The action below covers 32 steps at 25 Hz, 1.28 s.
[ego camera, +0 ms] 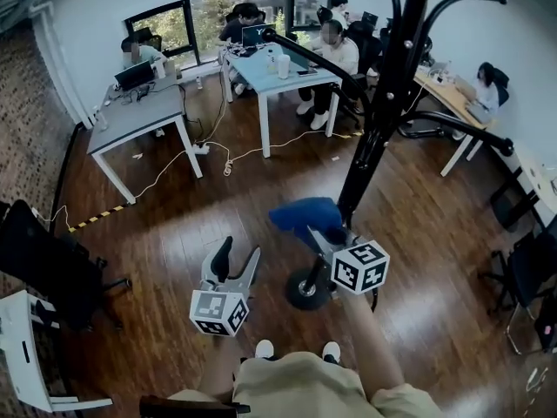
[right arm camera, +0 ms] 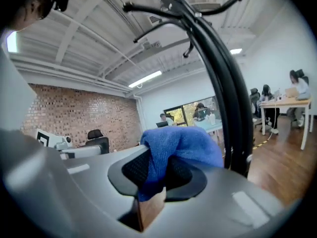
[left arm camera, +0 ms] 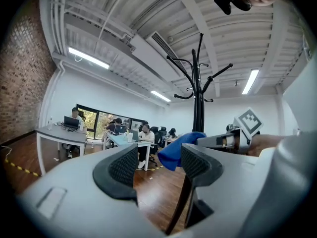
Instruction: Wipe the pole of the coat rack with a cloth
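The black coat rack pole point(ego camera: 376, 120) rises from a round base point(ego camera: 309, 290) on the wood floor. My right gripper point(ego camera: 320, 231) is shut on a blue cloth point(ego camera: 305, 213), which sits just left of the pole's lower part. In the right gripper view the cloth point(right arm camera: 181, 150) bulges out of the jaws right beside the pole point(right arm camera: 225, 90). My left gripper point(ego camera: 235, 264) stands open and empty, to the left of the base. From the left gripper view I see the rack point(left arm camera: 198, 93) and the cloth point(left arm camera: 177, 150) beyond my open jaws.
Curved hook arms point(ego camera: 457, 129) stick out from the rack toward the right. Desks point(ego camera: 139, 116) with seated people stand at the back. A black office chair point(ego camera: 48, 268) is at the left, another chair point(ego camera: 526, 277) at the right. A cable point(ego camera: 165, 172) runs across the floor.
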Each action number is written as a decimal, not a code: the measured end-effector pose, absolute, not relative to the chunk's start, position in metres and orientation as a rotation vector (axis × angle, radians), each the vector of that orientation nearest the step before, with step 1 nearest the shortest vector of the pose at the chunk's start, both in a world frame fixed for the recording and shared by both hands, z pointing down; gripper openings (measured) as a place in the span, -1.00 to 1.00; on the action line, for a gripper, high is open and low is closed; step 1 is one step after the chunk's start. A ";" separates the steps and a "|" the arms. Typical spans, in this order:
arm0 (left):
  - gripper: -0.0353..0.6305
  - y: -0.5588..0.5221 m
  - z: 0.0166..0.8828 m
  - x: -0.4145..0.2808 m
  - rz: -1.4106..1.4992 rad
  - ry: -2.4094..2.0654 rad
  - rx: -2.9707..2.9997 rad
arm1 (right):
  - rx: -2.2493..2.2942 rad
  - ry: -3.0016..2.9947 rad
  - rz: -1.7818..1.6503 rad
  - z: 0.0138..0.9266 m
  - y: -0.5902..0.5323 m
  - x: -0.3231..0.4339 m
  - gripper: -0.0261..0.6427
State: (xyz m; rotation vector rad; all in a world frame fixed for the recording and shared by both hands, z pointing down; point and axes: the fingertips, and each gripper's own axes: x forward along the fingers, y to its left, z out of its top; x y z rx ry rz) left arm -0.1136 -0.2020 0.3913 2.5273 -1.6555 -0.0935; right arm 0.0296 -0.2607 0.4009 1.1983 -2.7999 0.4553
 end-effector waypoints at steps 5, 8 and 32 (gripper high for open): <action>-0.14 -0.206 0.389 -0.096 -0.082 -1.628 2.549 | 1.404 -2.838 0.159 0.342 -0.243 0.076 -0.74; -0.14 -0.207 0.387 -0.089 -0.080 -1.618 2.560 | 1.564 -2.848 -0.020 0.290 -0.248 0.116 -0.74; -0.14 -0.195 0.385 -0.047 -0.023 -1.727 2.516 | 1.004 -2.606 0.143 0.423 -0.302 0.151 -0.74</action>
